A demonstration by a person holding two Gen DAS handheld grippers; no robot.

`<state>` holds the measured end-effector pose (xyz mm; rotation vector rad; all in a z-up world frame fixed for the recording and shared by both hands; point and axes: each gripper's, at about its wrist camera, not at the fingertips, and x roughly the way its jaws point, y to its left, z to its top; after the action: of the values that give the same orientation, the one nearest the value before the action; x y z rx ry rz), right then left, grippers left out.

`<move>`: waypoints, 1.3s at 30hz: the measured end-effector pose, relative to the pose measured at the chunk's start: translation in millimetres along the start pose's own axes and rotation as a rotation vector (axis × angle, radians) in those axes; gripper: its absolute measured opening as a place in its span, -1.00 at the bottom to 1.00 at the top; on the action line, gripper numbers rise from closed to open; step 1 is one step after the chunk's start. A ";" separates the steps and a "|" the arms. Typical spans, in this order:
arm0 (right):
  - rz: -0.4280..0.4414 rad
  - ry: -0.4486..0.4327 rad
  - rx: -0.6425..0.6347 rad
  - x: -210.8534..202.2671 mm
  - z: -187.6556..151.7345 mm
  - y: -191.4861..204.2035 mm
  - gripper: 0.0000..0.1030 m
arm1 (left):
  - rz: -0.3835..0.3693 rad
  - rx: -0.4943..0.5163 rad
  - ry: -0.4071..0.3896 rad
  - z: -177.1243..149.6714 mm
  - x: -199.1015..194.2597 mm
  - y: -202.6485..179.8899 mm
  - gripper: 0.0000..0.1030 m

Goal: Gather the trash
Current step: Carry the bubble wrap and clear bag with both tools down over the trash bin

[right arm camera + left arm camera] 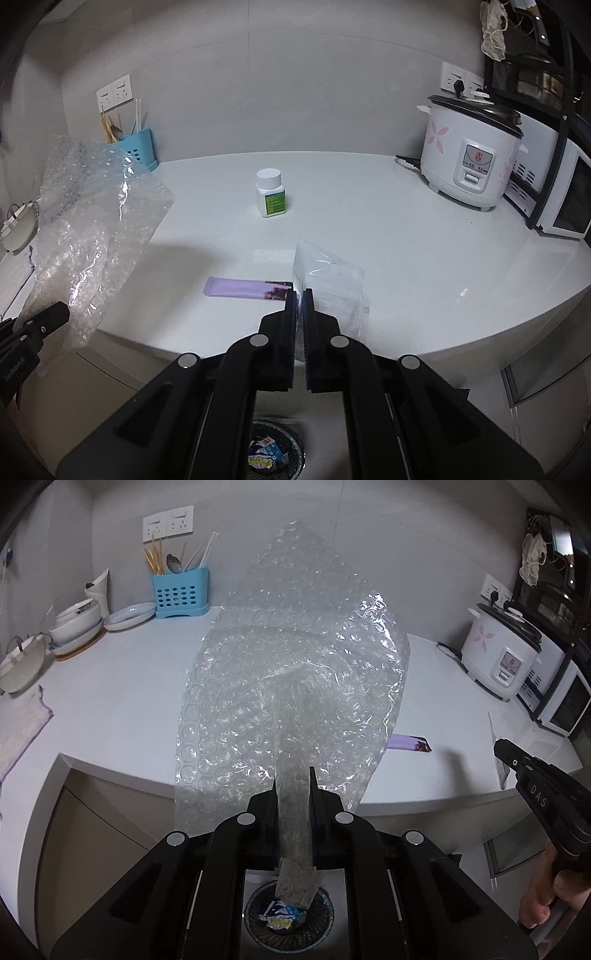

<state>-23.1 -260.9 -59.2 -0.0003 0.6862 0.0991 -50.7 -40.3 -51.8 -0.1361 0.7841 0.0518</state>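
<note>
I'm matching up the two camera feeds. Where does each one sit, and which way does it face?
Left wrist: rides the left gripper, faces the back wall across the counter; bubble wrap pinched in its fingers; right gripper and a hand show.
Right wrist: rides the right gripper, same facing; clear plastic bag in its fingers; left gripper at the left edge.
Shared: rice cooker, purple packet, trash bin below.
</note>
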 end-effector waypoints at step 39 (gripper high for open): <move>0.057 0.085 -0.056 33.7 -214.4 36.8 -0.95 | -0.014 -0.025 0.137 -217.3 62.9 26.9 -0.82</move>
<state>-136.2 -228.3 -245.3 -0.0393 0.7687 0.1742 -161.0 -44.7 -251.1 -0.1697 0.9199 0.0392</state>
